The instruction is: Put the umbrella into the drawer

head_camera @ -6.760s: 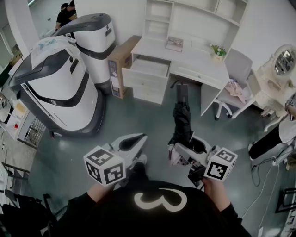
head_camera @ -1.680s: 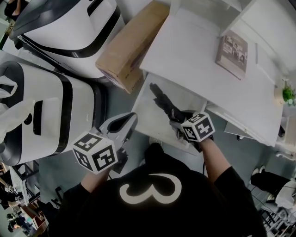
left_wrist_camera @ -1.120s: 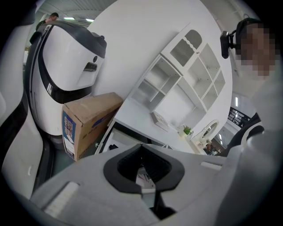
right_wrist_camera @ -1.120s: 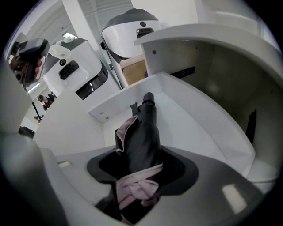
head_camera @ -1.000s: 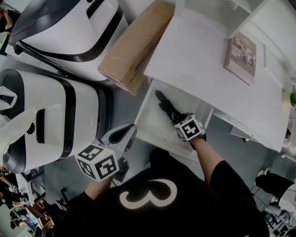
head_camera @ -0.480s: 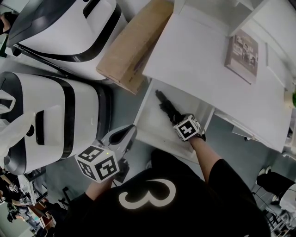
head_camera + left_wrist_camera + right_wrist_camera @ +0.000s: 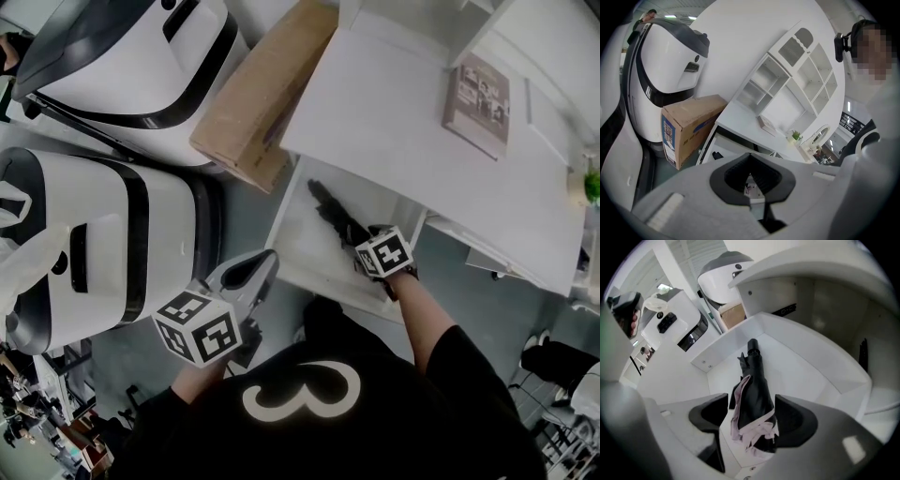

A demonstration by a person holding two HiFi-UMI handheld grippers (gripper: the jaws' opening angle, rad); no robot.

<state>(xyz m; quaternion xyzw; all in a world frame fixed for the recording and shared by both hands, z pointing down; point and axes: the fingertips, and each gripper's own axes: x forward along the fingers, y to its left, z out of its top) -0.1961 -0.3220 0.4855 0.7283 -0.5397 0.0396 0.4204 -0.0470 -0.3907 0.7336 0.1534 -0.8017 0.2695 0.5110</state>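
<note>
umbrella (image 7: 330, 208): in the drawer (image 7: 298, 246), flat on its floor, slanted from the near right toward the far left corner
desk (image 7: 394, 103): right behind the drawer, which sticks out from under its top
book (image 7: 478, 91): up on the desk, well behind the drawer and off to its right
cardboard box (image 7: 258, 94): on the floor, just left of the drawer, behind its front
two big machines (image 7: 103, 234): further left of the drawer, past the box
</note>
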